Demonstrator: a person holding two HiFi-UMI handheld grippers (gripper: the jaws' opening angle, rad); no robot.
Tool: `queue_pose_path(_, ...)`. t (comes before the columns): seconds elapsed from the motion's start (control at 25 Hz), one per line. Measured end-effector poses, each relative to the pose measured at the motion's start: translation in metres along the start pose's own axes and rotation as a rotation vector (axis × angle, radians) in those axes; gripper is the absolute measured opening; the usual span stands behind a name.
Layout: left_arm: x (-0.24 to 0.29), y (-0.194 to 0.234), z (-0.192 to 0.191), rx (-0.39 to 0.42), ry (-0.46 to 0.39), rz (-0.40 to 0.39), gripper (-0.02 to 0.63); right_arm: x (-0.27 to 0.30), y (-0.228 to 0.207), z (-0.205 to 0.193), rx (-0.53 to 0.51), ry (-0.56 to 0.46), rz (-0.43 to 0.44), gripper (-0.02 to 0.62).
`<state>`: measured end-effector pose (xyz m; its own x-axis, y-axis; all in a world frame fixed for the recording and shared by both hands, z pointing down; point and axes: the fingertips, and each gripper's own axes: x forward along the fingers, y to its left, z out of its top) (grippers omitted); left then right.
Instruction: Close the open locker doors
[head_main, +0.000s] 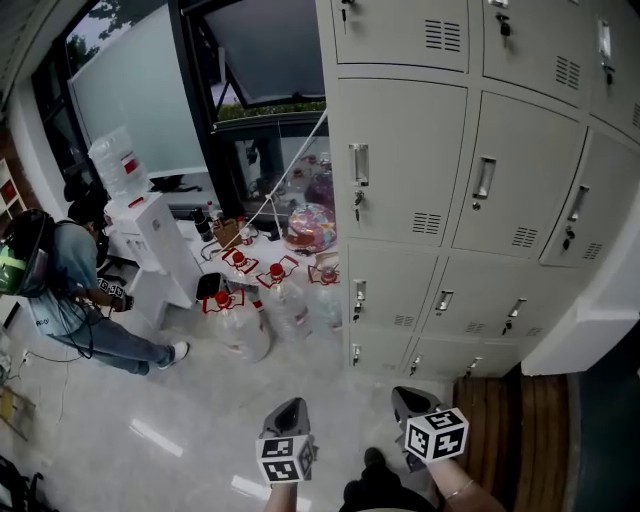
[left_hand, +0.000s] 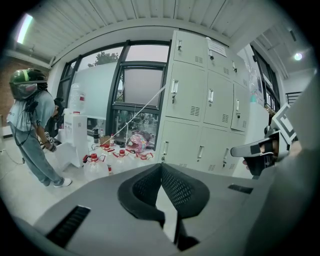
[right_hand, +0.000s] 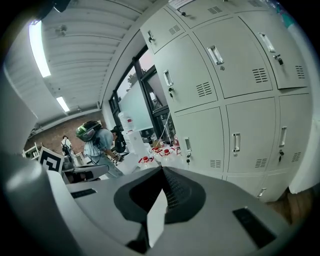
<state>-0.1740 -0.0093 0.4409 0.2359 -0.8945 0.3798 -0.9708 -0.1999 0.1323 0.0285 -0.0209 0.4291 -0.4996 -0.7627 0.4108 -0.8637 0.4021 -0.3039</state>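
Observation:
A bank of grey metal lockers (head_main: 480, 200) fills the right of the head view, and every door that I see lies flush and closed. The same lockers (left_hand: 200, 100) stand ahead in the left gripper view, and the lockers (right_hand: 235, 75) loom close in the right gripper view. Low in the head view my left gripper (head_main: 290, 408) and right gripper (head_main: 405, 396) are held side by side, short of the lockers. The left gripper (left_hand: 161, 166) is shut with nothing between its pads. The right gripper (right_hand: 162, 169) is shut and empty too.
A person (head_main: 70, 280) with a helmet and backpack bends at the left beside a white water dispenser (head_main: 150, 240). Several large water bottles (head_main: 245, 320) and a colourful helmet (head_main: 310, 228) lie on the floor by the lockers' left end. Wooden boards (head_main: 520, 420) lie at the lower right.

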Motion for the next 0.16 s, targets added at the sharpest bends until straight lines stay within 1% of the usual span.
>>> queue_pose_path(0.16,-0.0062,-0.0013,-0.0026,-0.002,0.005,-0.008,0.020,-0.0014,0.0042,-0.0057,0.000,0.014,-0.002,0.002)
